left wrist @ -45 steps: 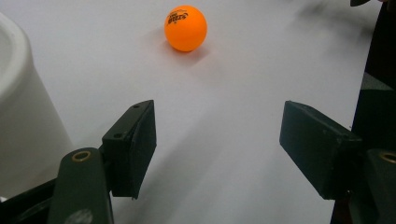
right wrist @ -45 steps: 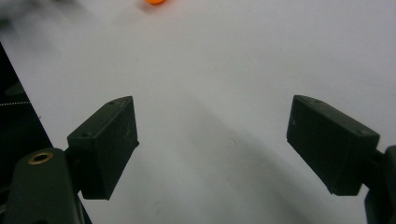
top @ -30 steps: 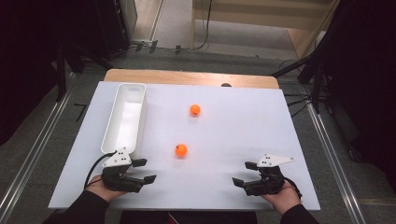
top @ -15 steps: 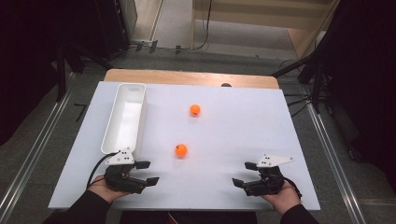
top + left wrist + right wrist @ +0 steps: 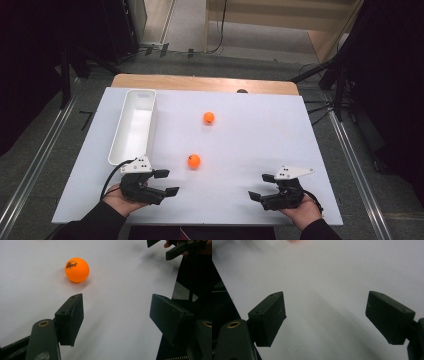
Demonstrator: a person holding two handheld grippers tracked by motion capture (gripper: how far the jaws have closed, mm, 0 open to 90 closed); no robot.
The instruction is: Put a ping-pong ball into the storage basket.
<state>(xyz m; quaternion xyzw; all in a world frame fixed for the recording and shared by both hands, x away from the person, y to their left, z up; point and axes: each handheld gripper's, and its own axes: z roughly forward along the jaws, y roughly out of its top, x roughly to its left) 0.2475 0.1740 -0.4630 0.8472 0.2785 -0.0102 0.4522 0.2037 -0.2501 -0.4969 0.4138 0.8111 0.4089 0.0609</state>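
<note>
Left gripper (image 5: 167,183) sits at the near left corner of the white table (image 5: 260,135), jaws spread with nothing between them and nothing touching the pads. Its jaws point toward the table's middle. Near orange ball (image 5: 194,160) lies just ahead of the jaw tips and a little farther up the table; in the left gripper view the same ball (image 5: 77,269) sits beyond the left jaw, off the centre line between the jaws, resting free on the surface. A ball has no long axis, so any approach angle serves; the gap looks wider than the ball.

Right gripper (image 5: 259,187) rests at the near right corner, jaws also spread and empty, aimed inward. It is well apart from the near ball, so the left hand is clearly the nearer one.

Second orange ball (image 5: 209,118) lies farther back, near mid-table, well apart from both grippers. White tray (image 5: 148,131) runs lengthwise along the left side, its near end just beyond the left gripper; it looks empty.

Judgement: the next move calls for swinging the left jaws a touch to centre the near ball.
</note>
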